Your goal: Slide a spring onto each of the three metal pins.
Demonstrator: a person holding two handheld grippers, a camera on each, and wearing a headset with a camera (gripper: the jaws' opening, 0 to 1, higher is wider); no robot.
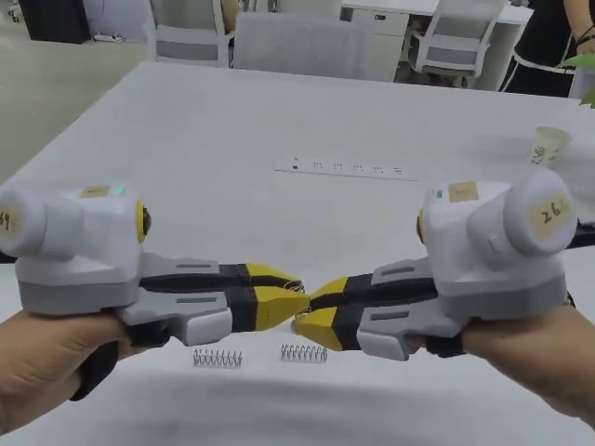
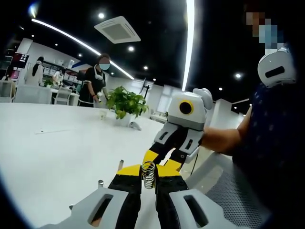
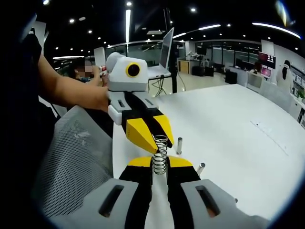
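the pinched spring [image 3: 160, 153] sits where the two grippers' tips meet, just above the white table [image 1: 232, 139]. in the right gripper view its long axis runs straight up the picture. its lower coils sit between that gripper's own yellow jaws and its upper end rests against the other gripper's yellow tip. the left gripper [image 1: 296, 293] and the right gripper [image 1: 311, 308] meet tip to tip, each with its jaws drawn close and pinching this spring.

just beyond, one metal pin [image 3: 179, 144] and a second metal pin [image 3: 200, 168] stand upright on the table. below the tips, the left-lying spring [image 1: 218, 358] and the right-lying spring [image 1: 304, 353] lie flat and apart, their long axes across the head view.

handwritten "26" marks the right gripper's round end. the figure on the left gripper's end is cut off at the picture's edge. the tan stickers on both are too small to read. a power strip [image 1: 344, 168] lies farther off, and a paper cup [image 1: 548, 146] with green print stands at the far right.
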